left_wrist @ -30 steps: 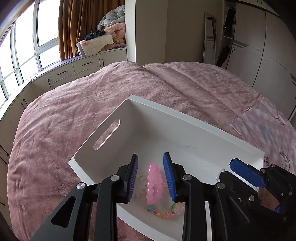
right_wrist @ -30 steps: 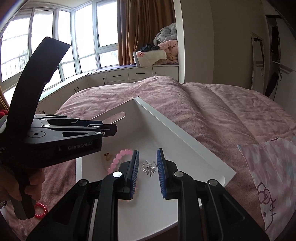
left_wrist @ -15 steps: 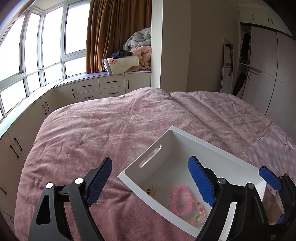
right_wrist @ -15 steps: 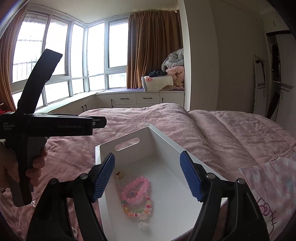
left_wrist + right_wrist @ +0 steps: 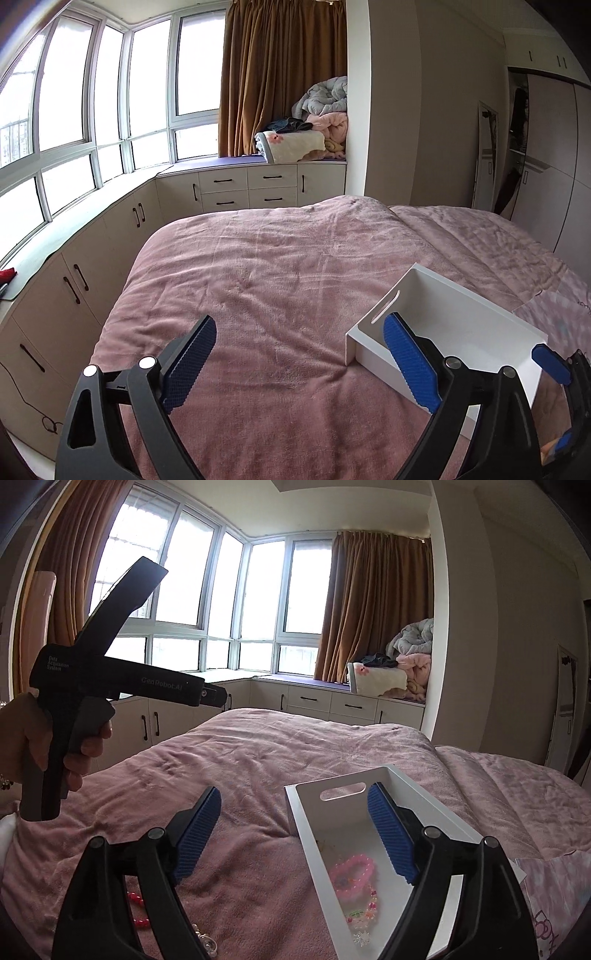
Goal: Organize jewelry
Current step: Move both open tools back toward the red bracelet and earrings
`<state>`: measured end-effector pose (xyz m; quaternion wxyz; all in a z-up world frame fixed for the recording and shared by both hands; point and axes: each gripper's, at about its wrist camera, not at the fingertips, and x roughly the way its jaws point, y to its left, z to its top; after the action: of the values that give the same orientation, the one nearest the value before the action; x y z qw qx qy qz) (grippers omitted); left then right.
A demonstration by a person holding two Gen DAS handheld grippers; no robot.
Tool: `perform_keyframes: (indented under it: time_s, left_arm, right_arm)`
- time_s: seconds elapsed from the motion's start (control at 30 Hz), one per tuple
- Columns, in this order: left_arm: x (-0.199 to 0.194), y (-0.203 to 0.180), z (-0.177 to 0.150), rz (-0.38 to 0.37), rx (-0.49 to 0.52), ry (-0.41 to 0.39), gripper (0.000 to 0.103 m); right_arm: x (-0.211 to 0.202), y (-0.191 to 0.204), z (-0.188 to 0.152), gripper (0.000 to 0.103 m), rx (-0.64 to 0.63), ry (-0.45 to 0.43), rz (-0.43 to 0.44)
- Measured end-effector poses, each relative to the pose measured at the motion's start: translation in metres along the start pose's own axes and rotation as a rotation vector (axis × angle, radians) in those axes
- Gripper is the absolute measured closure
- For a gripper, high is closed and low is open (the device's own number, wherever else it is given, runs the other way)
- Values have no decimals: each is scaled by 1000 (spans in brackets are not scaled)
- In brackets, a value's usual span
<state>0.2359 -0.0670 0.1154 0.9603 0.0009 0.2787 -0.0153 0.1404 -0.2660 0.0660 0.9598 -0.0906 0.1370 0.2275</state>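
A white tray [image 5: 436, 805] with a handle slot sits on the pink bedspread; it also shows in the left wrist view [image 5: 480, 302]. In it lie a pink bead bracelet [image 5: 351, 871], a multicolour bead bracelet [image 5: 364, 910] and a silver snowflake piece [image 5: 361, 938]. A red bead bracelet [image 5: 137, 908] and a pearl piece [image 5: 205, 938] lie on the bedspread to the tray's left. My right gripper [image 5: 295, 843] is open and empty above the tray's left wall. My left gripper [image 5: 299, 363] is open and empty, raised left of the tray.
The pink bedspread [image 5: 280, 266] spreads wide around the tray. A Hello Kitty pillow [image 5: 546, 897] lies at the right. White drawers [image 5: 247, 188] and windows run along the far and left sides. Folded blankets [image 5: 317, 129] sit on the window seat.
Both grippers opened, letting go of the pink bracelet and the snowflake piece into the tray. Both have since lifted and pulled back; the left one swung left, away from the tray.
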Motion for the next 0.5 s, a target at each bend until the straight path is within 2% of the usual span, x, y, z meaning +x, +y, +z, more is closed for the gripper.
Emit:
perform_keyframes:
  time_s: [0.1, 0.23, 0.4, 0.5]
  left_arm:
    - [-9, 17, -11, 15, -1, 12, 10]
    - [-19, 40, -31, 32, -7, 31, 10]
    - [-25, 70, -63, 41, -44, 78, 10]
    - [-26, 88, -86, 44, -67, 107, 10]
  right_arm:
    - [9, 23, -6, 23, -66, 40, 39]
    - [22, 48, -17, 24, -138, 115, 131]
    - [41, 72, -39, 32, -193, 266, 263]
    - [50, 80, -54, 39, -211, 349, 307]
